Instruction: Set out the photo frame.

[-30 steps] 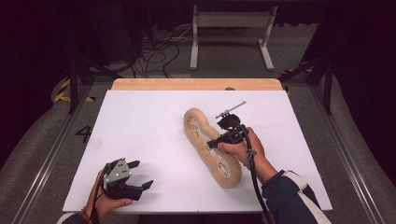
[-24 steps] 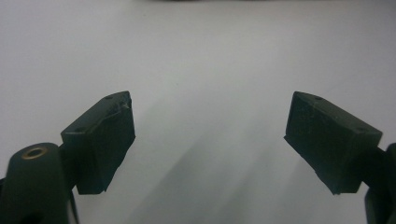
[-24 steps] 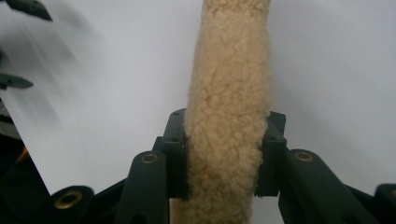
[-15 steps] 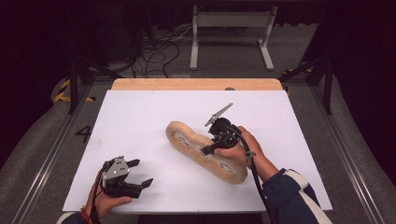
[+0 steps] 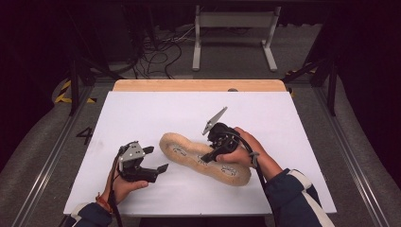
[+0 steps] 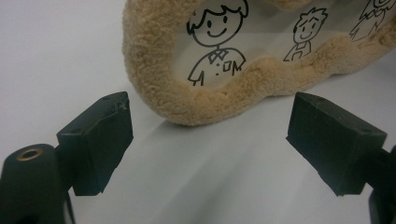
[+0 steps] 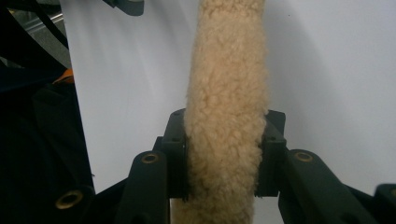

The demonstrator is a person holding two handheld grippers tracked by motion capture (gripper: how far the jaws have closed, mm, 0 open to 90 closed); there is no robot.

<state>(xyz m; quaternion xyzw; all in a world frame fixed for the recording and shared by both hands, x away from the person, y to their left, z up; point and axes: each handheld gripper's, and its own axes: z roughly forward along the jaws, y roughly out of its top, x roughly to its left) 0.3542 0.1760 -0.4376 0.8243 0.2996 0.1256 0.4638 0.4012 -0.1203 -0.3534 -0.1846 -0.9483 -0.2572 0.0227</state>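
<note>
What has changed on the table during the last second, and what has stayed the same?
The fleecy insole was swung round by the right gripper: its far end moved toward the left side of the high view, so it now lies more across the white table. The left gripper moved up toward that end, its jaws open and empty. The right gripper stayed clamped on the insole's fleecy edge.
</note>
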